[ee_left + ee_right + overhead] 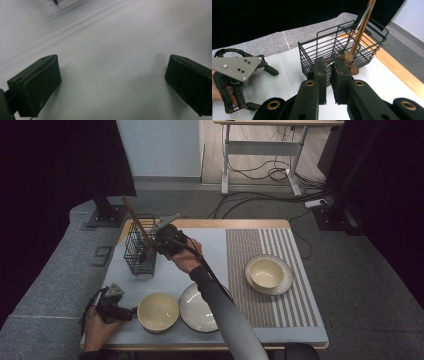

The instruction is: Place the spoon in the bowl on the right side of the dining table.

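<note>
Black right tongs (328, 65) pinch a utensil (359, 23) at the basket (312, 53).

Left claw (131, 312): we hold it low at lower left of the high view, jaws spread wide, nothing between | Right claw (148, 247): our arm stretches to upper left of centre, jaws nearly closed, pinching a thin metal piece

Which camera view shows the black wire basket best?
The right gripper view: the black wire basket stands close ahead, its bars and the utensils inside clear. The high view gives it small and partly behind the right gripper.
</note>
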